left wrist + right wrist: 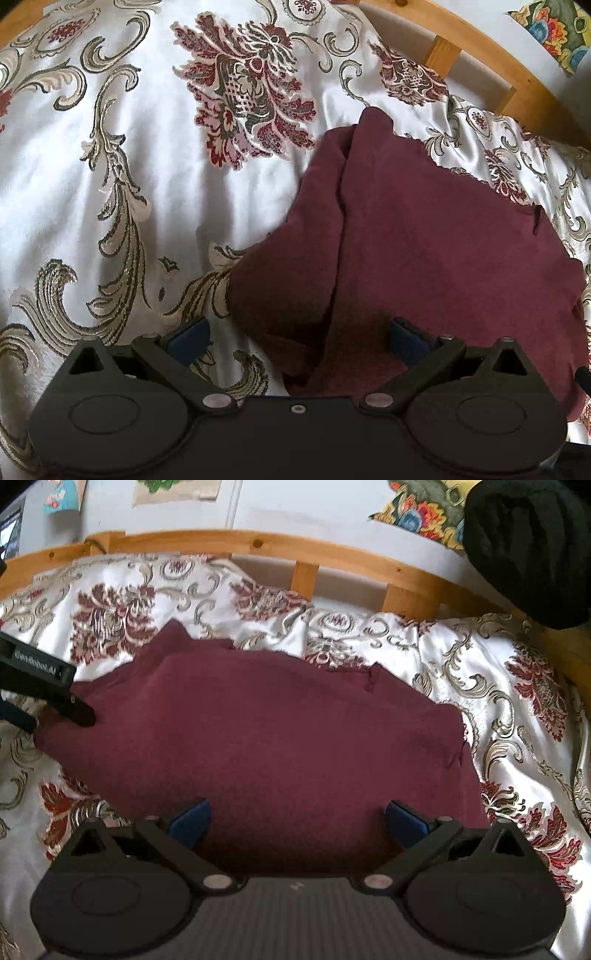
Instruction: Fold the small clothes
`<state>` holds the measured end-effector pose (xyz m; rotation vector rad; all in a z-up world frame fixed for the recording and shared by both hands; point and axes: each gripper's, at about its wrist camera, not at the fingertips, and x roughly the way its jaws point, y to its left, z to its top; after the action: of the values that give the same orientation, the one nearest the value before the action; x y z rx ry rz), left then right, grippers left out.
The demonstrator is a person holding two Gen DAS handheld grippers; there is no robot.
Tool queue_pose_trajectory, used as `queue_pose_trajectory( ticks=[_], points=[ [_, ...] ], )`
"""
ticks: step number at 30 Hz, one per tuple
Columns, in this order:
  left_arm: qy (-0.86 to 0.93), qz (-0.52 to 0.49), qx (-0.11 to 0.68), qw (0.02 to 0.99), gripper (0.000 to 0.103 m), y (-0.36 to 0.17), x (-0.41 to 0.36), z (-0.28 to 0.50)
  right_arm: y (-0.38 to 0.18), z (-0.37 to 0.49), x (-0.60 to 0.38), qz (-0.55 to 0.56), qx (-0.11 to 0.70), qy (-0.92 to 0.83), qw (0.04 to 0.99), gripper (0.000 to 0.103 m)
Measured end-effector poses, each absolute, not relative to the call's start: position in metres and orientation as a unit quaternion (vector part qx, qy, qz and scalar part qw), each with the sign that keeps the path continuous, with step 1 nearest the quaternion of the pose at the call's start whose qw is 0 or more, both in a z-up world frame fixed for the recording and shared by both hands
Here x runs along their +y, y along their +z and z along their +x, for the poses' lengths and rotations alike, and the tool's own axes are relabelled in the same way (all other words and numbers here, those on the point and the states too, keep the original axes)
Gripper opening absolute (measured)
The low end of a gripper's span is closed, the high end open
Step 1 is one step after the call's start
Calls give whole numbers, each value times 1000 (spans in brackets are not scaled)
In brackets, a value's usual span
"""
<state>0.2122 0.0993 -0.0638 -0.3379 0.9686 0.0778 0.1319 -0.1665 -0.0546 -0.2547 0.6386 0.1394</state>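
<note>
A maroon knit garment (280,731) lies spread on a white bedspread (498,664) with red and gold floral pattern. In the left wrist view the garment (424,251) fills the right half, with a fold ridge running up its left part. My left gripper (297,339) is open, its blue pads wide apart over the garment's near left corner. My right gripper (297,821) is open too, straddling the garment's near edge. In the right wrist view the left gripper (48,698) reaches in over the garment's left edge; only one black finger shows there.
A wooden bed rail (258,550) runs along the far side, with a white wall behind it. A black bundle of cloth (528,546) sits at the upper right. Bare bedspread (110,166) stretches to the left of the garment.
</note>
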Motion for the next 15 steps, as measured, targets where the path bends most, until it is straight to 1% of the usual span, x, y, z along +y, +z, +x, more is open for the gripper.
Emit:
queue_pose_trajectory(
  ticks=[8,15],
  points=[
    [38,-176,465,867,102,-67,103,213,-60,137,-163,-140,333,72,930,103],
    [42,-145,471,869,102,-71,97,218,-60,138,-164,-140,336,74,928,103]
  ],
)
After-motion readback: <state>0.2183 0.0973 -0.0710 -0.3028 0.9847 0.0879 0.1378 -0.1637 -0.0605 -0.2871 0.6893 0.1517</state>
